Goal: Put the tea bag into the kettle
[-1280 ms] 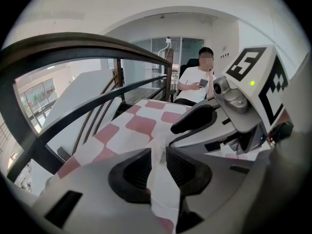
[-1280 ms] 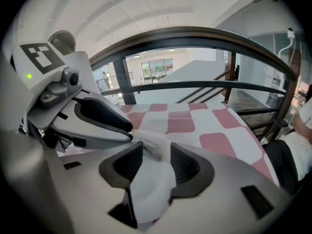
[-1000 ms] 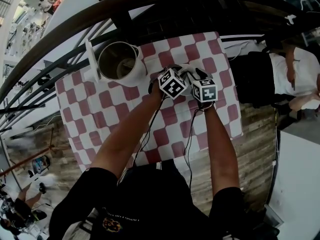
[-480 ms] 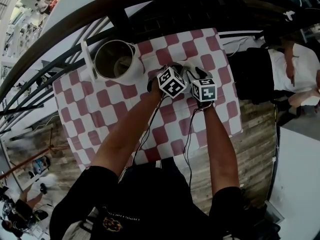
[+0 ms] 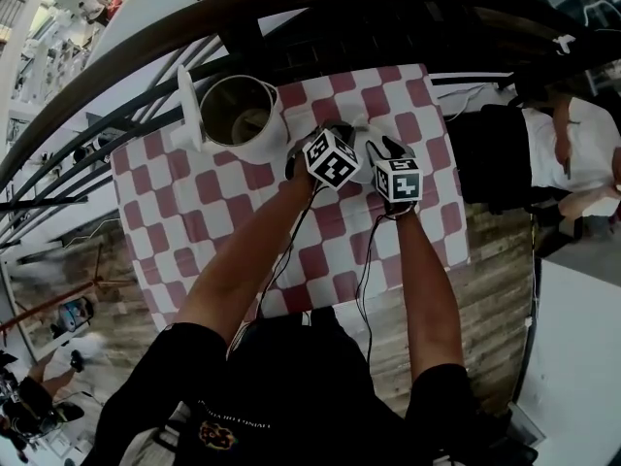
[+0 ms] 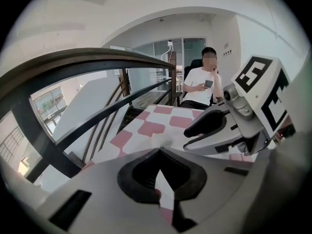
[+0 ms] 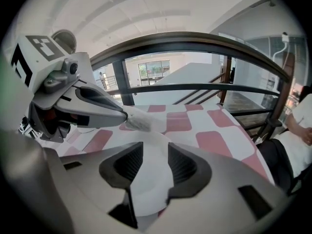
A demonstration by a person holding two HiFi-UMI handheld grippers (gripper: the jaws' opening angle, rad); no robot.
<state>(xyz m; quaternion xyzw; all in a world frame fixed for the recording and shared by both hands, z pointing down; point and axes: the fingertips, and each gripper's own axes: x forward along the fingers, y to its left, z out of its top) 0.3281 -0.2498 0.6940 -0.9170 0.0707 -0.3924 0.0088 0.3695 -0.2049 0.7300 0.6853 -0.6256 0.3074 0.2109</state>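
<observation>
Tea bag (image 7: 146, 179) is off the counter (image 5: 194, 221), strung between the two tongs, over the checked cloth just right of the kettle (image 5: 272, 134). The two sets of tongs are almost touching.

Left tongs (image 6: 158, 152): tips pinched together on the far end of the bag, which is bunched into a crumpled twist there.
Right tongs (image 7: 156, 150): narrow gap, and the flat white body of the bag fills it with both pads against it. I read that as gripped.

Orientation: the long axis runs out along the right tongs' reach, from between its pads up and left to the left tips. The flat face looks up at the right gripper camera. I can't tell which end is the tag end, and no string is visible.

Handling (judgement):
- Near weightless, soft paper. It drapes and won't hold shape, and it tears if the two pull apart hard.
- Not slippery on the ribbed pads, so a light pinch is enough.
- Best hold is one end or corner, so the rest hangs down and goes in end first.

The kettle is lid-up with its mouth open and is well apart from the bag. The carry over to it is not yet done.
</observation>
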